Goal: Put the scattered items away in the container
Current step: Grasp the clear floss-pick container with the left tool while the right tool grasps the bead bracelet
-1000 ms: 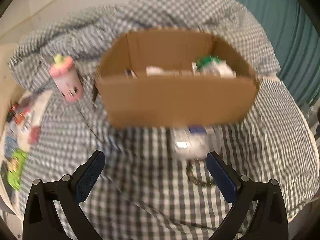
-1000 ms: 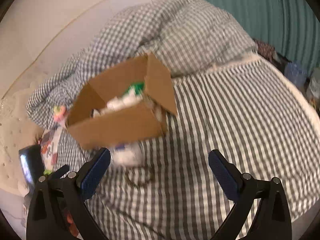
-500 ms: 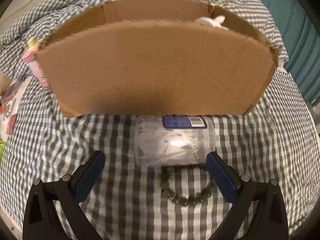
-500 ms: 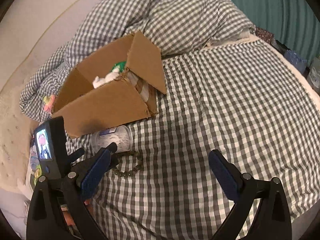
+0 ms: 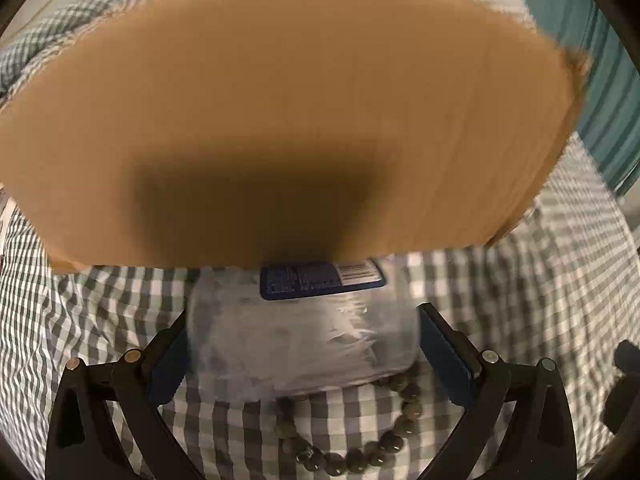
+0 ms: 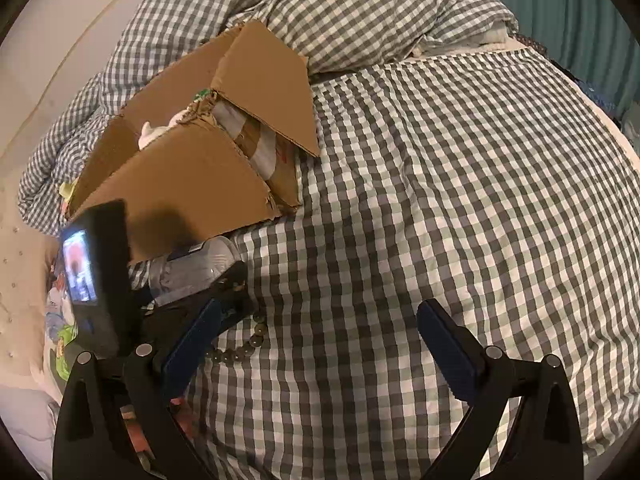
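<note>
Two grippers show. Lower centre of the left wrist view, the left gripper (image 5: pixel 302 354) brackets the clear jar (image 5: pixel 300 336) lying against the cardboard box (image 5: pixel 280 120); jaws flank it, contact unclear. Closing and lifting it in looks next. Rightward, the right gripper (image 6: pixel 320 344) hovers wide, empty over the bedspread (image 6: pixel 460 200).

My left gripper (image 5: pixel 302 354) has black arms and dark blue pads, and so does my right gripper (image 6: pixel 316 344). The cardboard box (image 5: pixel 280 120) is plain tan brown. Just in front of the box lies a clear plastic jar (image 5: pixel 300 340) with a dark blue label bearing a white barcode. In front of the jar, the bead bracelet (image 5: pixel 360 444) is dull grey-green. Under the box, the bedsheet (image 6: pixel 440 200) is grey-and-white gingham, and behind it the curtain (image 6: pixel 560 0) is teal
</note>
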Demonstrator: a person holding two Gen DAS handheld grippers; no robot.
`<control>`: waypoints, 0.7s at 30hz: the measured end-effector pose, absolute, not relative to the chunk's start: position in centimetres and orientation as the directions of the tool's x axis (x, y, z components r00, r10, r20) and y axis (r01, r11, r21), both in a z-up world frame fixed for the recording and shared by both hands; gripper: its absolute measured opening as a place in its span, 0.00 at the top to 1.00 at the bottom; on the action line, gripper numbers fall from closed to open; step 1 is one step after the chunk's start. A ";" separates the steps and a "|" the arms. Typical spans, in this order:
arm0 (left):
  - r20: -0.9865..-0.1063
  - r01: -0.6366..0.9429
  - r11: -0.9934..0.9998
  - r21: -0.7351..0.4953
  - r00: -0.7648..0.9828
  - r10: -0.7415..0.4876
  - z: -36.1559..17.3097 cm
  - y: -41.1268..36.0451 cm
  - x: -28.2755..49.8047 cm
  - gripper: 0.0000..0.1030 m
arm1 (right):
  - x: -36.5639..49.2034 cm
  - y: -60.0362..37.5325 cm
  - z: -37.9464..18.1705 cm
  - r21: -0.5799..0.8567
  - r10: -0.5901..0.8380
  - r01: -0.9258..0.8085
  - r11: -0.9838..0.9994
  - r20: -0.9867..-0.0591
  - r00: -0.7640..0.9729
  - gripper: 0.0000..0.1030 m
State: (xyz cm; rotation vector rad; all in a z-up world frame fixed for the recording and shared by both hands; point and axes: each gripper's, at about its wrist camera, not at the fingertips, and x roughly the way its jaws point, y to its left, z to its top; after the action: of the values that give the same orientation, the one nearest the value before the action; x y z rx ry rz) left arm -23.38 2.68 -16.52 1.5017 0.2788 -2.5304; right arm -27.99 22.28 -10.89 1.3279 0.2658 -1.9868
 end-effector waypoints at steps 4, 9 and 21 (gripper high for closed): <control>-0.891 0.287 -0.952 -0.103 -0.452 -0.039 -18.0 1.3 -23.1 0.08 | -27.6 22.0 -11.2 0.207 -0.446 0.678 -0.705 -0.873 -0.198 0.04; -0.868 0.340 -0.940 -0.026 -0.474 -0.148 -15.8 -0.1 -20.4 0.10 | -26.5 20.9 -12.4 0.201 -0.434 0.708 -0.677 -0.886 -0.164 0.04; -0.834 0.473 -0.881 0.023 -0.477 -0.279 -12.3 -6.6 -15.0 0.13 | -22.3 13.3 -20.0 0.023 -0.242 0.809 -0.588 -0.959 -0.148 0.52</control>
State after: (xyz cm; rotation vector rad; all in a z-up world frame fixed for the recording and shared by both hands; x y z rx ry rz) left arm -14.95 -6.61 -12.27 1.2760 0.2918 -2.3582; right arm -22.33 13.30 -20.03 1.3802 0.6763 -1.8224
